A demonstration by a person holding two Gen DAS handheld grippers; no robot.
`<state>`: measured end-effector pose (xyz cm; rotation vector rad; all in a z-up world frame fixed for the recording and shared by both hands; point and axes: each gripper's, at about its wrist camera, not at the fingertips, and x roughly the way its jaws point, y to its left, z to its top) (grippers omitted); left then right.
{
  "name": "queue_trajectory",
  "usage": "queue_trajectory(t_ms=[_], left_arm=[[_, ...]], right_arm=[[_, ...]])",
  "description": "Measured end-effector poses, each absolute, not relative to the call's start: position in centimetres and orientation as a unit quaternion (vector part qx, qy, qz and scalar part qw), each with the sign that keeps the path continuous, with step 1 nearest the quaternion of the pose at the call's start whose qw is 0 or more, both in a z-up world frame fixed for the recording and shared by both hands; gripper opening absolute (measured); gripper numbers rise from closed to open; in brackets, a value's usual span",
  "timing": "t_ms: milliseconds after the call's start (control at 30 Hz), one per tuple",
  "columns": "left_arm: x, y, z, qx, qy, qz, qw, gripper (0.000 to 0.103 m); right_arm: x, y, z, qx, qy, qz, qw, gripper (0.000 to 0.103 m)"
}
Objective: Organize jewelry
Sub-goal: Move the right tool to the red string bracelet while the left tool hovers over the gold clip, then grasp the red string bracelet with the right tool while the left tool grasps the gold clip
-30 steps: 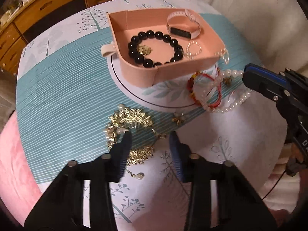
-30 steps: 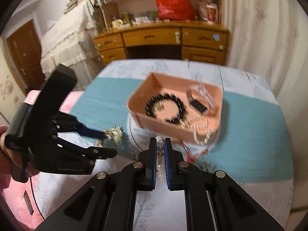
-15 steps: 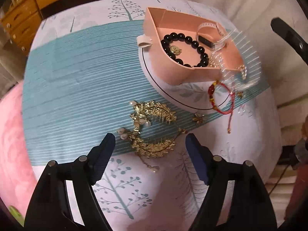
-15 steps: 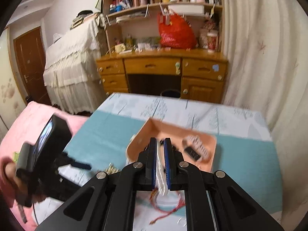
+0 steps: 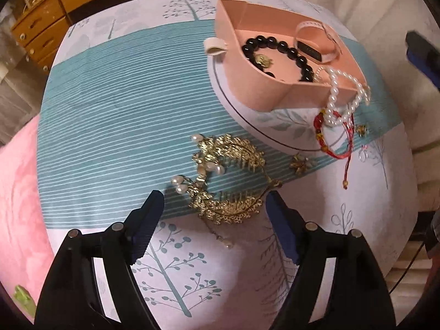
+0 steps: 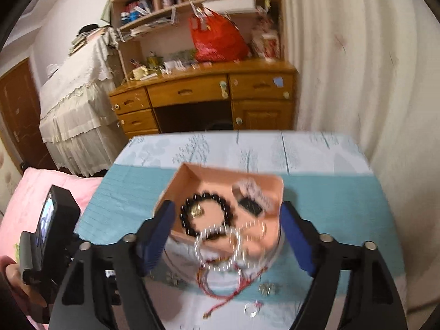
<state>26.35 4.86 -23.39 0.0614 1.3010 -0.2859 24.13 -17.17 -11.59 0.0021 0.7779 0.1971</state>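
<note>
A pink box (image 5: pixel 261 88) holds a black bead bracelet (image 5: pixel 277 46) and a pale wristband (image 5: pixel 316 44). A white pearl bracelet (image 5: pixel 343 96) hangs over the box's front rim, partly on a red string bracelet (image 5: pixel 330 137). Two gold hair combs with pearls (image 5: pixel 228 176) lie on the cloth, and my left gripper (image 5: pixel 213 206) stands open just above them, one finger on each side. My right gripper (image 6: pixel 227 225) is above the box (image 6: pixel 228 176), its jaws opening. The blurred pearl bracelet (image 6: pixel 220 244) is below them, free of the pads.
A small gold flower piece (image 5: pixel 299 163) and a tiny gold charm (image 5: pixel 361 130) lie near the red bracelet. A white loop (image 5: pixel 216 46) sits beside the box. Pink bedding (image 5: pixel 16 192) borders the table's left side. A wooden desk (image 6: pixel 206 90) and a curtain (image 6: pixel 357 82) stand behind.
My right gripper rose and let go of the pearl bracelet, which now hangs on the box's rim. My left gripper spread its jaws wide over the gold combs.
</note>
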Motion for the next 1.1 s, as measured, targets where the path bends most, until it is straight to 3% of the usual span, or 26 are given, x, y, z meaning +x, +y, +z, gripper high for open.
queue_trajectory(t_ms=[200,500,533,600,767,833,900,1000,1100], left_arm=[[25.7,4.1,-24.1,0.001,0.605,-0.154,0.781,0.08],[24.9,1.2,-25.4,0.058,0.564,-0.135,0.812,0.087],[24.9,0.9,-25.5,0.059,0.559,-0.131,0.816,0.087],[24.8,0.7,-25.7,0.063,0.542,-0.125,0.828,0.088],[24.5,0.4,-25.7,0.056,0.518,-0.124,0.845,0.089],[24.0,0.7,-25.5,0.053,0.511,-0.121,0.85,0.089],[23.8,0.9,-25.4,0.051,0.504,-0.119,0.854,0.088],[23.1,1.9,-25.2,0.037,0.482,-0.106,0.869,0.075],[23.3,2.3,-25.2,0.035,0.475,-0.102,0.873,0.075]], right_arm=[[21.5,-18.5,-16.3,0.008,0.426,0.065,0.902,0.091],[18.0,-17.6,-24.0,-0.089,0.472,0.031,0.876,0.09],[18.0,-17.8,-24.5,-0.086,0.475,0.029,0.875,0.088],[18.0,-18.1,-25.4,-0.073,0.48,0.027,0.874,0.067],[17.7,-18.3,-26.6,-0.062,0.477,0.025,0.877,0.055],[17.6,-18.2,-26.6,-0.057,0.472,0.035,0.879,0.043],[17.7,-18.2,-26.7,-0.057,0.47,0.036,0.88,0.021],[17.9,-18.5,-26.8,-0.049,0.472,0.038,0.88,0.013],[18.3,-18.6,-26.6,-0.043,0.476,0.042,0.877,0.012]])
